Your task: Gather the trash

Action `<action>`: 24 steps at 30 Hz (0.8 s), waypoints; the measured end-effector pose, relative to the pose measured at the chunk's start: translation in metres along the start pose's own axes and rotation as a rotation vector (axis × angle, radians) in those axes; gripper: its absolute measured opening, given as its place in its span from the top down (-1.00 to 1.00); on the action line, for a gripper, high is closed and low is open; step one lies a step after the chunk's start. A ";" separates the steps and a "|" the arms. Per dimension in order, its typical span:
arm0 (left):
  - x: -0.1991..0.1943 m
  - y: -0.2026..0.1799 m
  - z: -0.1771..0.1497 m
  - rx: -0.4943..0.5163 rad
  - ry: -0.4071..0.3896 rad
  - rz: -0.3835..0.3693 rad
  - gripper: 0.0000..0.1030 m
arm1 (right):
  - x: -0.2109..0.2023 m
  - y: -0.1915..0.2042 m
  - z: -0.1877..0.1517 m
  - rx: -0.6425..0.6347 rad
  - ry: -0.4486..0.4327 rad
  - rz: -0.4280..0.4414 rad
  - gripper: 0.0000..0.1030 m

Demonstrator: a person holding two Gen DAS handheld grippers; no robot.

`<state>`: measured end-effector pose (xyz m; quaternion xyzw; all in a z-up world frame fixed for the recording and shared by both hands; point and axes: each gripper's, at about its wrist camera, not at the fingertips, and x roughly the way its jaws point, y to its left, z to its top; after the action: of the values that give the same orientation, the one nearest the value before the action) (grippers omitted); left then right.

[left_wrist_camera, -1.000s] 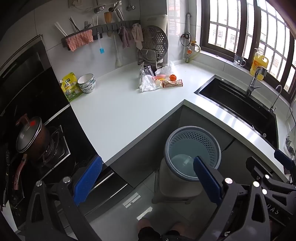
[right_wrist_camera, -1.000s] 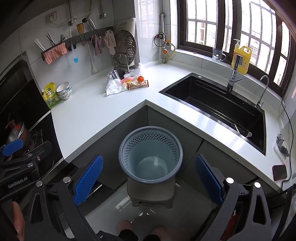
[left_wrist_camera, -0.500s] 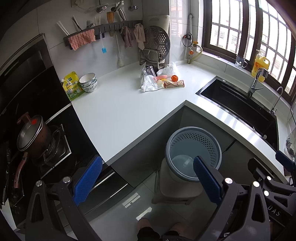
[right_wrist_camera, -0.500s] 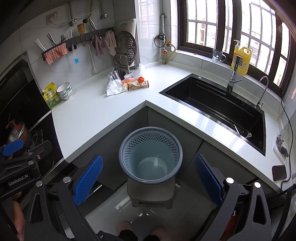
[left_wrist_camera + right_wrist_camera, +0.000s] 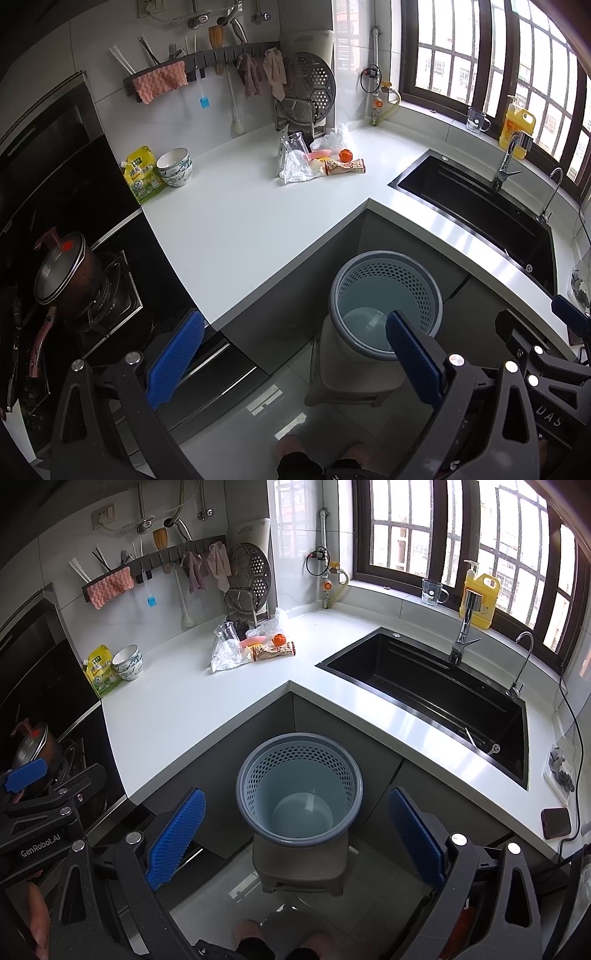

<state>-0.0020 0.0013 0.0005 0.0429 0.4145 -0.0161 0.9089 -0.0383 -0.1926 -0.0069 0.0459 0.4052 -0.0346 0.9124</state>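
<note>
A heap of trash [image 5: 319, 160], clear plastic bags, a printed wrapper [image 5: 345, 168] and an orange scrap, lies on the counter [image 5: 236, 229] before the steamer rack, well apart from the empty perforated grey bin [image 5: 299, 786] standing upright below the counter's corner.

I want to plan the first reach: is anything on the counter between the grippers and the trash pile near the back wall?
Nothing visible stands in the way. The white counter is bare between its front edge and the trash pile. The bowls and yellow pouch sit off to the left. Both the left gripper and the right gripper are open and empty.
</note>
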 end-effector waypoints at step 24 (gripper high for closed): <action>-0.002 0.000 0.001 -0.001 -0.002 -0.001 -0.88 | -0.003 -0.006 0.000 0.000 0.001 -0.003 -0.84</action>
<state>-0.0026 0.0011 0.0025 0.0423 0.4137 -0.0161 0.9093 -0.0412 -0.1989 -0.0049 0.0456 0.4058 -0.0358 0.9121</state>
